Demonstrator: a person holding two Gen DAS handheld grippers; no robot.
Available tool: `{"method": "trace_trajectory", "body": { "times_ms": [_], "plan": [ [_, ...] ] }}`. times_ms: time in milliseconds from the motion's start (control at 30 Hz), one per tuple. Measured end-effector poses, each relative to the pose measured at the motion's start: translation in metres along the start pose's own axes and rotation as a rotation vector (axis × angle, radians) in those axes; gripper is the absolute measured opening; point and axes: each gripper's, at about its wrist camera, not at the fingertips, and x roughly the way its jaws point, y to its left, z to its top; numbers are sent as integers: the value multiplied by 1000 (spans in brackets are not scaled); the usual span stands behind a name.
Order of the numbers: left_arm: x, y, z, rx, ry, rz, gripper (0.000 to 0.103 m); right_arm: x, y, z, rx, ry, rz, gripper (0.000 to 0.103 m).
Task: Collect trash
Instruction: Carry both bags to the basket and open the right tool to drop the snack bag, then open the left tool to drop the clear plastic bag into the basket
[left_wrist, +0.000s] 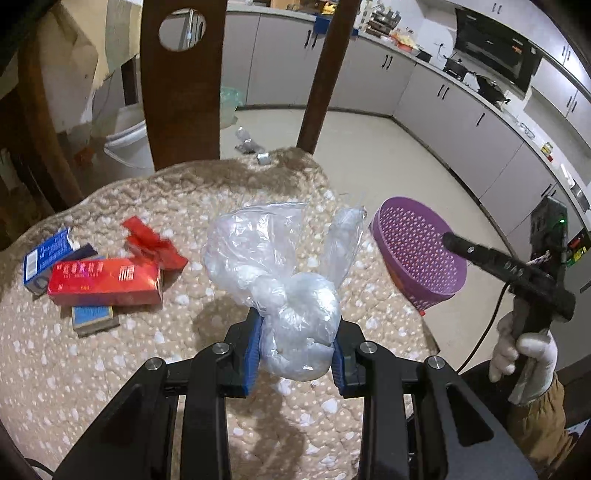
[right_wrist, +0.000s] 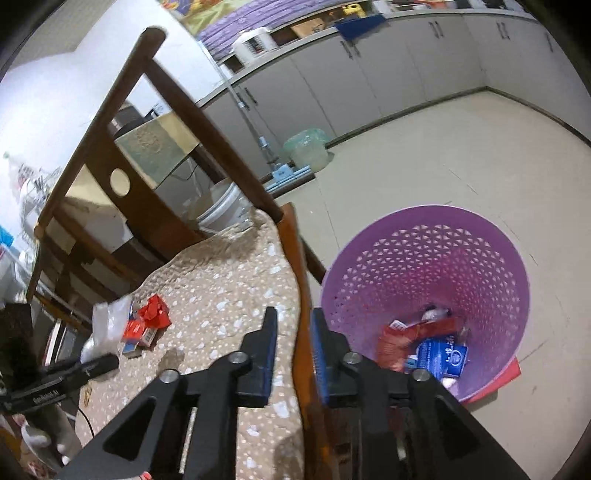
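Observation:
My left gripper (left_wrist: 297, 332) is shut on a knotted clear plastic bag (left_wrist: 273, 251), held just above the chair's beige spotted cushion (left_wrist: 110, 369). On the cushion to the left lie a red box (left_wrist: 105, 282), a blue box (left_wrist: 44, 258), a crumpled red wrapper (left_wrist: 151, 243) and a small blue-topped box (left_wrist: 92, 317). A purple perforated basket (right_wrist: 424, 258) stands on the floor beside the chair's right edge, with red and blue packaging (right_wrist: 439, 354) inside. My right gripper (right_wrist: 293, 332) hovers over the chair's edge next to the basket, shut and empty.
The brown wooden chair back (left_wrist: 181, 92) rises behind the cushion. A white bucket (left_wrist: 125, 136), a green plastic bag (right_wrist: 306, 147) and a mop lie on the floor beyond it. Grey kitchen cabinets (left_wrist: 461, 122) line the walls. A red sheet (right_wrist: 498, 380) lies under the basket.

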Motion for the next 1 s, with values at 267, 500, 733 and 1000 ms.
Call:
{"method": "trace_trajectory", "body": {
  "times_ms": [267, 500, 733, 1000],
  "plan": [
    [0, 3, -1, -19, 8, -29, 30, -16, -26, 0, 114, -61, -28, 44],
    [8, -25, 15, 21, 8, -81, 30, -29, -41, 1, 179, -117, -65, 44],
    [43, -86, 44, 90, 49, -172, 30, -44, -68, 1, 284, -179, -78, 45],
    [80, -161, 76, 180, 77, -268, 49, -57, -94, 0, 365, -216, -80, 53]
  ]
}}
